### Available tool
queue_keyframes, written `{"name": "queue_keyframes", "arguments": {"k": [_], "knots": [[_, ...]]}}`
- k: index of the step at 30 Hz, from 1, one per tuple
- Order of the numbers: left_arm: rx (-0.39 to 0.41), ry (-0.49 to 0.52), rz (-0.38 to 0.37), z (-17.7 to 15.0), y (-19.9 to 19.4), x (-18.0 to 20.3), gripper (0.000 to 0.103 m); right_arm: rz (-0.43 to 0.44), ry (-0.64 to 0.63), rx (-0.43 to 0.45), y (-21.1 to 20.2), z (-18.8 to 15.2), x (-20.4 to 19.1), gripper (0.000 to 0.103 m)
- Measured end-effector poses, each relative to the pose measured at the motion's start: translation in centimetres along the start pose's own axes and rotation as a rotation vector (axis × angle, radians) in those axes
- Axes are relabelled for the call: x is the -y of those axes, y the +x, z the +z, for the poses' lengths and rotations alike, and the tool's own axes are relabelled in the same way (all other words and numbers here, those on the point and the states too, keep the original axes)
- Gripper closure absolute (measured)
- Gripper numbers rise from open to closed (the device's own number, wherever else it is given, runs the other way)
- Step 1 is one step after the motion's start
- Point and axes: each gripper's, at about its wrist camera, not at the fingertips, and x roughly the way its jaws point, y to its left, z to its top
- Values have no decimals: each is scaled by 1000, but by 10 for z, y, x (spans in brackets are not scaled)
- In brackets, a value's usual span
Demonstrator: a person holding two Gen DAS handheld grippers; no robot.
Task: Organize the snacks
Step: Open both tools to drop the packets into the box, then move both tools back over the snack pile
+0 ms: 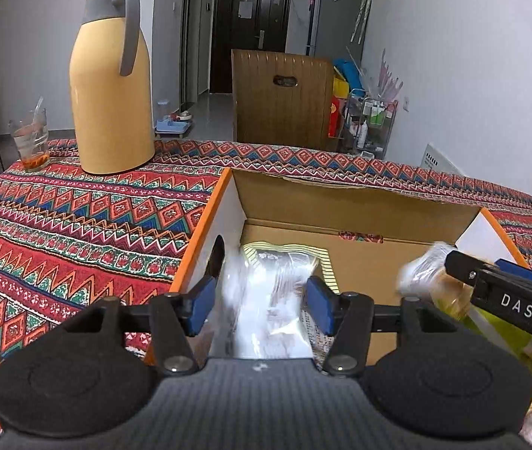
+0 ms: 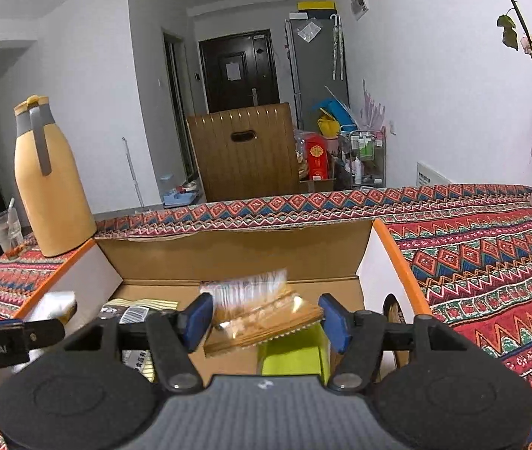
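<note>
Both grippers are positioned over the open cardboard box (image 2: 236, 255) on the table (image 1: 78, 217).

Left gripper (image 1: 262, 296): fingers partly spread. A clear snack packet (image 1: 266, 300) hangs between them, blurred. Whether the pads grip it cannot be determined.

Right gripper (image 2: 266, 318): fingers spread. A brown snack packet (image 2: 262, 318) sits tilted between them, above a green packet (image 2: 292, 352) in the box.

Hazards:
- Simultaneous release may pile the packets unevenly.
- The right gripper's packet may wedge on the green one.
- Close grippers may collide.

left hand-held gripper (image 1: 260, 296) | jaws apart | blurred clear packet (image 1: 266, 300) between | over cardboard box (image 1: 340, 202)
</note>
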Motion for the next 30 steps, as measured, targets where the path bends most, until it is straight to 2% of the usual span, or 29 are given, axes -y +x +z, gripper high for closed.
{"name": "queue_keyframes", "arguments": {"k": [1,6,12,14,15,16,24,30], "knots": [[7,0,2,0,-1,0,35,9,9,11,-2,-1,1,25],[33,1,3,0,-6,0,23,10,23,32,-6,2,5,8],[44,-8,7,1,-8,-1,16,5,41,54,-15,3,8,4],[48,-13,10,1,-10,-2,10,-1,49,73,-21,5,10,0],[52,-18,11,1,-11,-3,4,-5,52,81,-23,6,11,0],[59,-22,12,1,-13,-3,1,-7,56,88,-26,7,12,0],[88,-36,12,4,-28,-6,0,-24,64,149,-49,15,14,0],[144,-46,-4,10,-53,-8,0,-19,48,195,-74,21,8,0]]}}
